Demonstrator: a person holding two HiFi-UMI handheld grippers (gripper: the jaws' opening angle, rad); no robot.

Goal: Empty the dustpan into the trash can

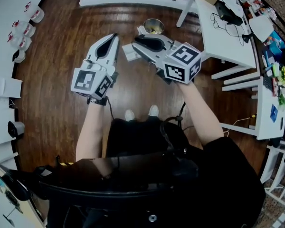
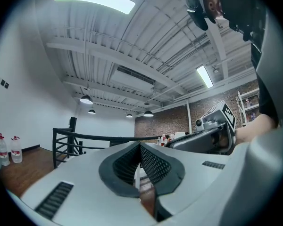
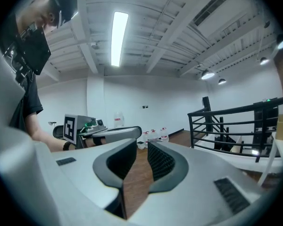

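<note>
Far left, water bottles [image 1: 24, 30] line the wall. The left tool [image 1: 115, 38] is held over the wood floor [image 1: 52, 94] w/ its jaws together and nothing between them. It points roughly level.

Just right of its tip a pale flat thing [image 1: 128, 52] lies on the floor, partly under the right tool [image 1: 138, 42]. Could be the dustpan, can't tell; no view shows a dustpan for sure.

Right tool's jaws stand a little apart. Only bare floor shows through the gap, so it's empty.

The trash can [image 1: 145, 25] is a small round metal one w/ sth yellowish inside. It stands on the floor just beyond the right tool's tip. White tables [image 1: 228, 42] are further right, well apart.

Handling, as a judgement: a dustpan is prob. light, stiff plastic and a bit slick for the pads. It's not fragile, but the load spills if it tips early. Best to clamp the handle close to the pan body, flat sides to the pads, and keep it level until it's over the can. The can looks light too, so a knock on the rim could shift it.
</note>
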